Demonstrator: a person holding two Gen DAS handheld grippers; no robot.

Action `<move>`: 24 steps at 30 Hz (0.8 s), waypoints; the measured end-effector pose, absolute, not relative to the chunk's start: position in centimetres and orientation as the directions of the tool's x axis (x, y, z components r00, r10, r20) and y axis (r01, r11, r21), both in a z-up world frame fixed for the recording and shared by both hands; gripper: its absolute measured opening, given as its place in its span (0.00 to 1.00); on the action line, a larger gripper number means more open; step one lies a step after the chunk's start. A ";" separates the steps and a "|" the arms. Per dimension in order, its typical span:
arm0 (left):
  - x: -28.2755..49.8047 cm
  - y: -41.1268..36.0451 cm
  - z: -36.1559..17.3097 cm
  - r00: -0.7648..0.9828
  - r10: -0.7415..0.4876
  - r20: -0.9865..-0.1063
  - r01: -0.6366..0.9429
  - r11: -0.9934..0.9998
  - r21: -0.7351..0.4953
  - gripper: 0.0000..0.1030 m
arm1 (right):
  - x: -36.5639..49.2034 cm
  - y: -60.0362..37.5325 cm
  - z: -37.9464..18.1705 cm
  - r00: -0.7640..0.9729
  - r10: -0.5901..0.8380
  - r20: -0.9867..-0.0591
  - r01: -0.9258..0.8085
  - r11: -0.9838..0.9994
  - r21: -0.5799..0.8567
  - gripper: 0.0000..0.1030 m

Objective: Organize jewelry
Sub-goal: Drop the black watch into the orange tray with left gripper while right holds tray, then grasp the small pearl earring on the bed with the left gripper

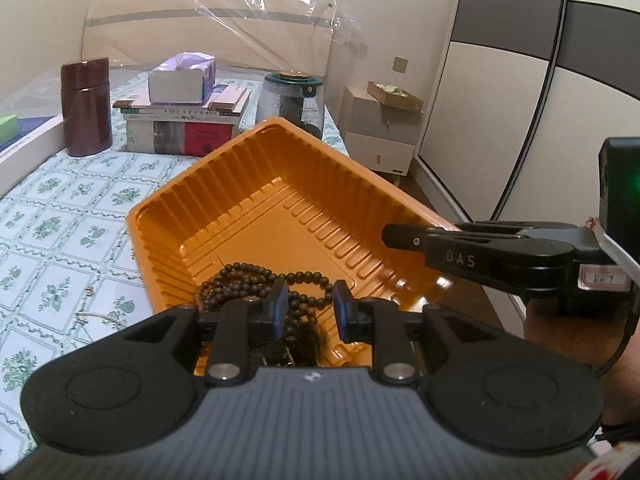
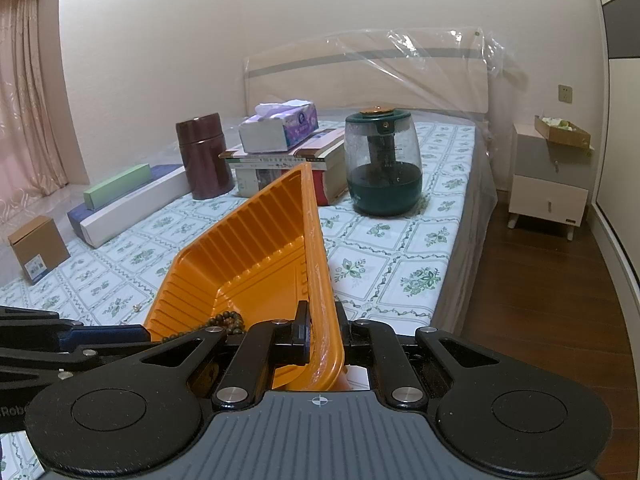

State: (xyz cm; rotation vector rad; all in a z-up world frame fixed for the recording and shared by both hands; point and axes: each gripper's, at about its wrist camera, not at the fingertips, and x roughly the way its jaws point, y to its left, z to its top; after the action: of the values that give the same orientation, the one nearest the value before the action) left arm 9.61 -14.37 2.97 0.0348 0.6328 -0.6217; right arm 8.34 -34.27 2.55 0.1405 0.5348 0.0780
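An orange ribbed plastic tray (image 1: 256, 184) is held tilted above the bed. A dark wooden bead strand (image 1: 256, 276) lies in its near corner; it also shows in the right wrist view (image 2: 228, 320). My left gripper (image 1: 307, 308) hovers over the beads with its jaws a little apart; beads lie between and below the fingers. My right gripper (image 2: 322, 326) is shut on the tray's side wall (image 2: 320, 280); it shows from the side in the left wrist view (image 1: 404, 236). A thin chain (image 1: 96, 316) lies on the bedsheet to the left.
On the floral bedsheet (image 2: 400, 256) stand a brown canister (image 2: 204, 156), a book stack with a tissue pack (image 2: 280, 126), a green glass humidifier (image 2: 382, 164), long boxes (image 2: 120, 200) and a cardboard box (image 2: 38, 248). A nightstand (image 2: 550, 184) stands right of the bed.
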 end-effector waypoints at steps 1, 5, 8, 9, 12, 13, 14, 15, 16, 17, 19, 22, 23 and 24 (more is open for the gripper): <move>9.5 -14.1 3.0 0.639 -0.526 -0.561 0.548 0.823 -0.149 0.21 | 8.4 -34.2 2.6 0.858 0.111 -0.501 -0.038 0.987 0.154 0.09; 9.4 -11.9 3.3 0.674 -0.488 -0.555 0.498 0.855 -0.148 0.21 | 8.3 -34.3 2.5 0.858 0.111 -0.502 -0.037 0.987 0.154 0.09; 9.2 -9.7 3.5 0.708 -0.440 -0.552 0.442 0.886 -0.140 0.21 | 8.3 -34.2 2.5 0.858 0.111 -0.502 -0.038 0.987 0.154 0.09; 9.2 -8.8 3.5 0.721 -0.418 -0.553 0.416 0.899 -0.138 0.21 | 8.3 -34.3 2.6 0.858 0.111 -0.502 -0.038 0.987 0.154 0.09; 9.1 -6.3 3.3 0.747 -0.359 -0.560 0.351 0.928 -0.128 0.21 | 8.3 -34.2 2.6 0.858 0.111 -0.502 -0.037 0.987 0.154 0.09; 9.1 -5.5 3.2 0.756 -0.335 -0.562 0.328 0.937 -0.118 0.21 | 8.4 -34.3 2.7 0.858 0.111 -0.502 -0.038 0.987 0.153 0.09; 9.1 -4.7 3.0 0.763 -0.311 -0.567 0.305 0.946 -0.108 0.21 | 8.4 -34.3 2.7 0.858 0.110 -0.501 -0.038 0.988 0.152 0.09; 9.1 -4.0 2.9 0.769 -0.292 -0.569 0.285 0.953 -0.103 0.21 | 8.4 -34.3 2.7 0.858 0.110 -0.501 -0.038 0.988 0.152 0.09; 9.1 -3.2 2.8 0.775 -0.272 -0.570 0.264 0.959 -0.099 0.21 | 8.4 -34.3 2.7 0.858 0.111 -0.501 -0.039 0.988 0.152 0.09; 9.1 -2.4 2.6 0.780 -0.250 -0.574 0.241 0.966 -0.093 0.21 | 8.4 -34.3 2.7 0.858 0.111 -0.501 -0.039 0.988 0.152 0.09; 9.0 -1.1 2.2 0.789 -0.201 -0.580 0.195 0.978 -0.073 0.21 | 8.4 -34.3 2.8 0.858 0.111 -0.502 -0.039 0.988 0.151 0.09; 9.1 1.3 1.5 0.797 -0.129 -0.590 0.125 0.991 -0.048 0.23 | 8.4 -34.3 2.8 0.858 0.110 -0.502 -0.039 0.988 0.149 0.09; 9.1 2.0 1.2 0.799 -0.107 -0.592 0.100 0.994 -0.045 0.26 | 8.4 -34.3 2.8 0.858 0.109 -0.502 -0.039 0.988 0.148 0.09; 9.2 2.8 1.0 0.801 -0.084 -0.593 0.074 0.996 -0.041 0.26 | 8.5 -34.3 2.8 0.858 0.109 -0.503 -0.039 0.988 0.147 0.09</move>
State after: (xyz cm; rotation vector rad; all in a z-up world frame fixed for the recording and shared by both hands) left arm 9.19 2.77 1.01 -0.0156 0.6361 -0.0847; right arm 8.48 -34.31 2.76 0.1337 0.5348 0.0778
